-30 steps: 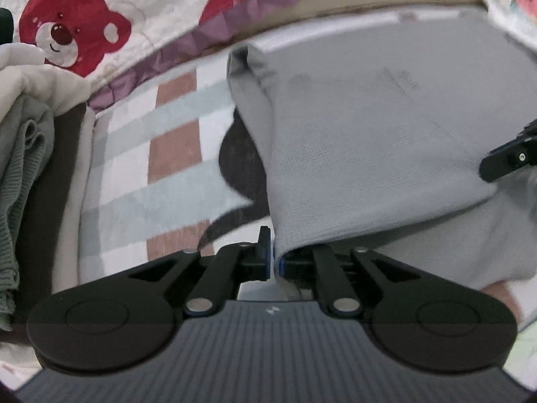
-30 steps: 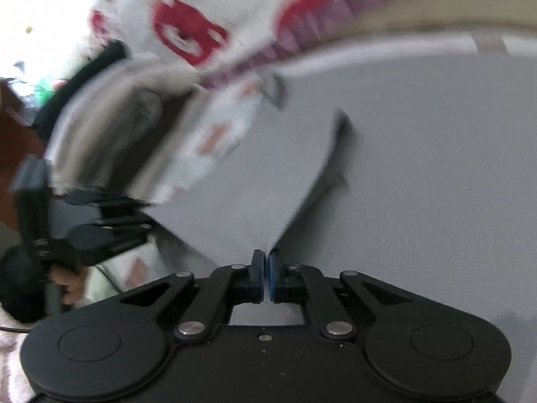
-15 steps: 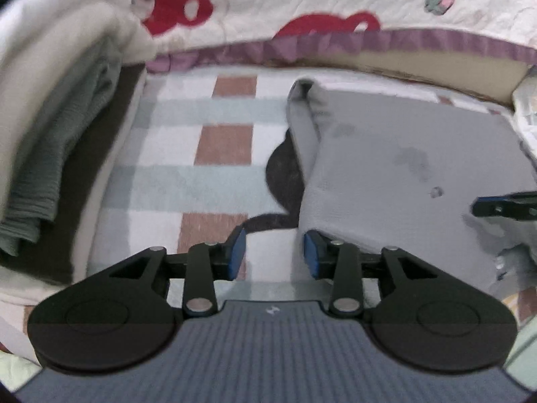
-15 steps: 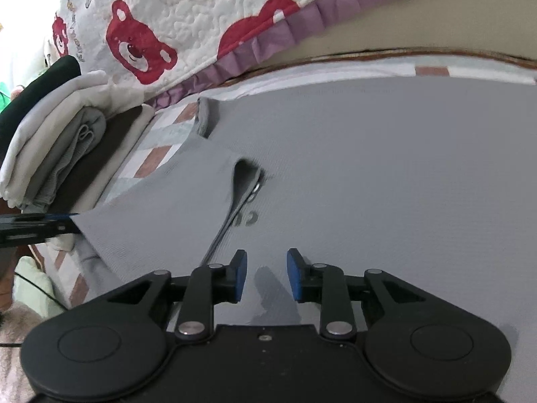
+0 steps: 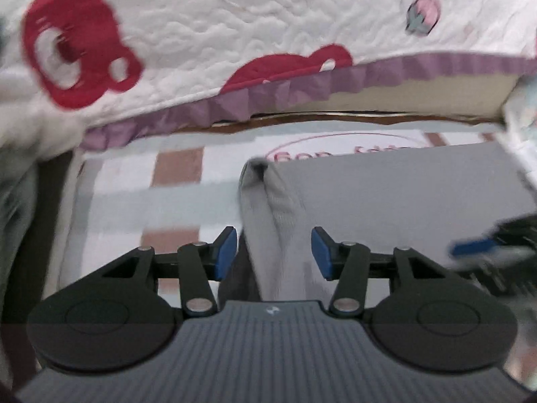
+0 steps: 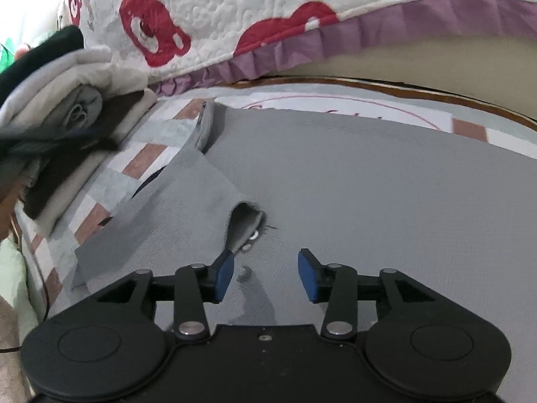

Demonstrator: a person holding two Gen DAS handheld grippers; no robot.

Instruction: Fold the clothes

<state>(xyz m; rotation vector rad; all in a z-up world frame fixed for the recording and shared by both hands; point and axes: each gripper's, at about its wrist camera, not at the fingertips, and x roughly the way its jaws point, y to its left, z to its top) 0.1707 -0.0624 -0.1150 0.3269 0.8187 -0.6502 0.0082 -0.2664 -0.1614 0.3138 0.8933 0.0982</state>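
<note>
A grey knit garment [image 6: 352, 174] lies spread flat on a checked mat [image 5: 134, 201]. Its left part is folded in over the body, and that flap [image 6: 174, 211] ends in a small rolled cuff with metal snaps. My right gripper [image 6: 265, 275] hovers just behind the cuff; its jaws are opening and nothing is pinched between them. My left gripper [image 5: 273, 253] stands open over the garment's folded left edge [image 5: 268, 201], which runs between its pads untouched. Each gripper shows as a dark blur at the edge of the other's view.
A stack of folded clothes [image 6: 67, 127] sits at the left end of the mat. Behind the mat hangs a white quilt with red bears [image 6: 235, 16] and a purple frill [image 5: 302, 90]. A light green cloth [image 6: 13, 268] lies at the near left.
Both grippers were shut on the grey garment's edge a second ago and have let go and opened. The flap now lies on the garment. The left gripper has shifted toward the folded edge.
</note>
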